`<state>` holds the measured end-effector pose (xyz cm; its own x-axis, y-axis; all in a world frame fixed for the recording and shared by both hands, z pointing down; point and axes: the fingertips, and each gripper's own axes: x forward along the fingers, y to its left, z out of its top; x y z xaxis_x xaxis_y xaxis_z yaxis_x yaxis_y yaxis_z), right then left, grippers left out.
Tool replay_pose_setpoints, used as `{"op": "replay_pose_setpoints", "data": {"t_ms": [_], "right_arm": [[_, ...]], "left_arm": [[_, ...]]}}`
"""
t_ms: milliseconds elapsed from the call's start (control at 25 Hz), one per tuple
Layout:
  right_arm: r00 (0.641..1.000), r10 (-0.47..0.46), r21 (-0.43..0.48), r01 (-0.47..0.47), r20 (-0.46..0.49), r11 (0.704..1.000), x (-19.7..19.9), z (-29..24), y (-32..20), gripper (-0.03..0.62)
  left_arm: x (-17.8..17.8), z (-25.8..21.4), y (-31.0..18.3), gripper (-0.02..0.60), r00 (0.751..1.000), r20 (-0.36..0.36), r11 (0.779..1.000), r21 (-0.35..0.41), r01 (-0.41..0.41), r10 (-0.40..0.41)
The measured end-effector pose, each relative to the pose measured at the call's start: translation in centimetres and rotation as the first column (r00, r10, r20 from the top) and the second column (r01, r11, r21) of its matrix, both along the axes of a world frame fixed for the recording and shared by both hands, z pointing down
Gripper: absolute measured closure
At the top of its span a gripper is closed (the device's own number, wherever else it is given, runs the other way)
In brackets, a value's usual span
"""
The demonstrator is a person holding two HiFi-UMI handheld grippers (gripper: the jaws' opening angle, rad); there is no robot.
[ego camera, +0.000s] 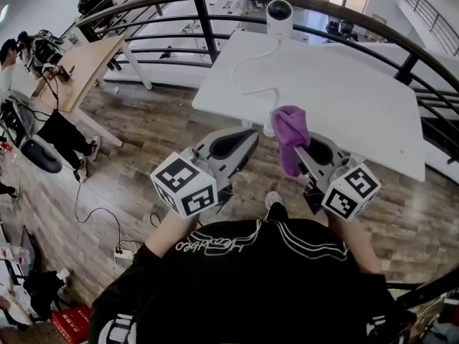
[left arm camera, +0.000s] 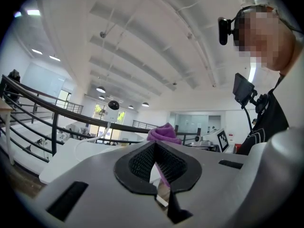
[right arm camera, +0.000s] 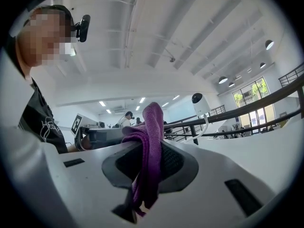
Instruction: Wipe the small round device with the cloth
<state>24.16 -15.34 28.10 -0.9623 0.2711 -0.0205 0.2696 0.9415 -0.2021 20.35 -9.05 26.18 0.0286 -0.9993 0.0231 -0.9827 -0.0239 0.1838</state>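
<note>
Here, purple cloth (right arm camera: 151, 137) within right tool (right arm camera: 153, 161)

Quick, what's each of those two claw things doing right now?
Left gripper: closed, empty.
Right gripper: closed on the purple cloth.

An open-plan office mezzanine: black railing (ego camera: 209, 31), white table (ego camera: 344, 84), wood floor (ego camera: 143, 138), ceiling lamps (left arm camera: 100, 90).

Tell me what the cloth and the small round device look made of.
The cloth looks like soft, matte purple fabric, knitted or microfibre: it hangs in limp folds with a fine ribbed texture. The small round device is probably smooth white plastic with a dark face.
</note>
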Motion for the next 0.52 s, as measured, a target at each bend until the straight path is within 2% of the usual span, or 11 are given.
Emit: {"op": "replay_pose_setpoints", "data": {"t_ms": [280,520], "right_arm": [[1.0,0.004,0.014,-0.005,0.008,1.0,-0.7,1.1,0.4,0.528],[1.0,0.011,0.016,-0.011,0.006,1.0,0.4,0.3,0.2,0.528]], "left_arm": [[-0.7,1.3,0.3,0.574,1.0,-0.001,1.0,0.008,-0.003,0.003],[0.1,0.4,0.2,0.572,1.0,-0.028,1.0,0.019,-0.002,0.003]]}}
